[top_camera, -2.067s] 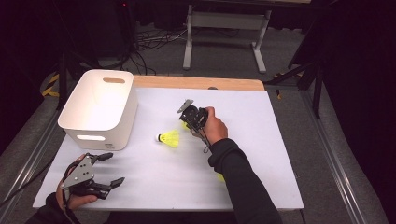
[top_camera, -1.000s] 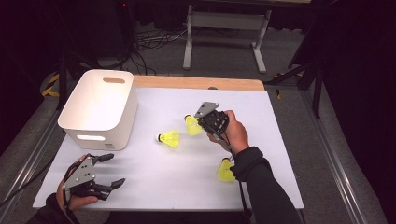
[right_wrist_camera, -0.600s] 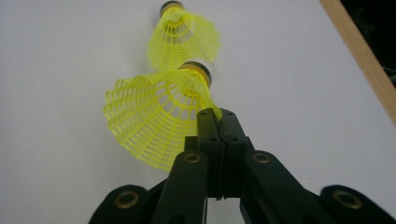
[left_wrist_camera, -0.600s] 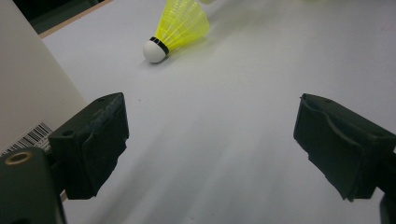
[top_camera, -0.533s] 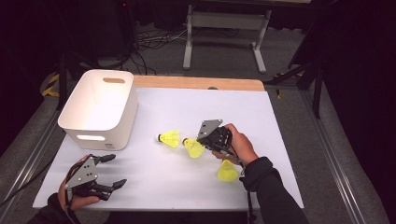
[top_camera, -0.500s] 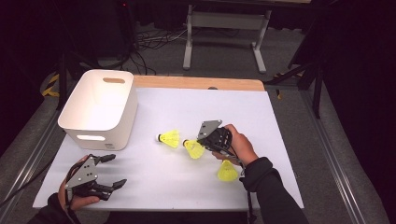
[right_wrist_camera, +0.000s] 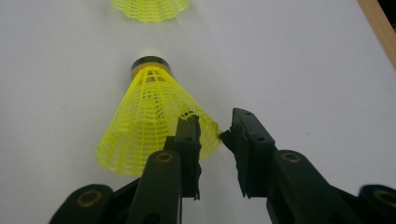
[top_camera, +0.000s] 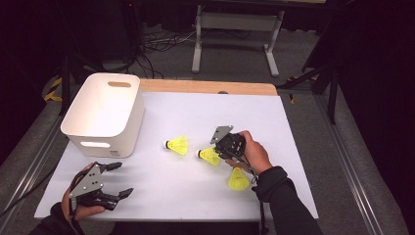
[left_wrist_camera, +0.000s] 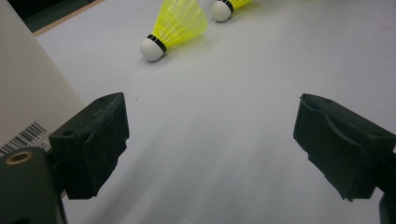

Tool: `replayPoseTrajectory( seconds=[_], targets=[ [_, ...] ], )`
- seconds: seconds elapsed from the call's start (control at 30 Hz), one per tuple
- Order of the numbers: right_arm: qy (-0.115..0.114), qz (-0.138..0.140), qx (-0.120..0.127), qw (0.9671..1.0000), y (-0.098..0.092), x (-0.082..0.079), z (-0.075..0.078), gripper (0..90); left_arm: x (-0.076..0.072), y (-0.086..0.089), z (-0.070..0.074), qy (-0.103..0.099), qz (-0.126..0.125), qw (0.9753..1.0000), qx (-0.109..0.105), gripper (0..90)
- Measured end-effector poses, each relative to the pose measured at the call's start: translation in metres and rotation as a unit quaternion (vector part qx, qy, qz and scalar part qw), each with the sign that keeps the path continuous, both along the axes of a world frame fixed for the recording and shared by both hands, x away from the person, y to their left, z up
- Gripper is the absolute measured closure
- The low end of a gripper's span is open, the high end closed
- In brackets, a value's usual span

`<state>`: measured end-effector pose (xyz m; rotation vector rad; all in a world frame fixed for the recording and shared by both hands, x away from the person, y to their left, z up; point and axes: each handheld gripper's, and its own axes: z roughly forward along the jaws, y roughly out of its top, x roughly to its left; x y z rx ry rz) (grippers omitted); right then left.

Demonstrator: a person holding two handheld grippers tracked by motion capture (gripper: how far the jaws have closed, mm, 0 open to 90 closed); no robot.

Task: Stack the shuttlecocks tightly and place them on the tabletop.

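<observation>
Right gripper (top_camera: 219,152) sitting centre-right of the high view, jaws pinching the skirt rim of a yellow shuttlecock (top_camera: 209,155) lying on the white table (top_camera: 274,127), left gripper (top_camera: 115,180) resting lower left, jaws gaping wide, holding nothing, white bin (top_camera: 105,115) standing upper left

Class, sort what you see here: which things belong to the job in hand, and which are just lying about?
In the job:
right gripper
middle shuttlecock, its skirt rim between the fingers
other two shuttlecocks
white bin, probably

Lying about:
left gripper, idle
metal stand
floor cables
</observation>
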<state>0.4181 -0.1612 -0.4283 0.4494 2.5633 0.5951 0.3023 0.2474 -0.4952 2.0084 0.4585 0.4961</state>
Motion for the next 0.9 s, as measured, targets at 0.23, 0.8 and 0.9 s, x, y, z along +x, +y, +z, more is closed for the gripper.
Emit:
replayPoseTrajectory(
  seconds=[0.23, 0.8, 0.9],
  targets=[
    [0.008, -0.015, 0.009, 0.9998, -0.01, -0.001, 0.0, 66.1, 0.0, -0.001, 0.0, 0.001, -0.001, 1.0, 0.003, 11.3],
    [0.079, 0.008, 0.04, 0.9961, -0.021, -0.023, 0.009, 57.9, -0.001, -0.002, 0.0, 0.001, -0.002, 1.0, 0.004, 11.2],
    [0.098, 0.013, 0.025, 0.9948, -0.012, -0.019, 0.005, 58.0, -0.001, -0.002, 0.0, 0.0, -0.002, 1.0, 0.004, 11.2]
  ],
)
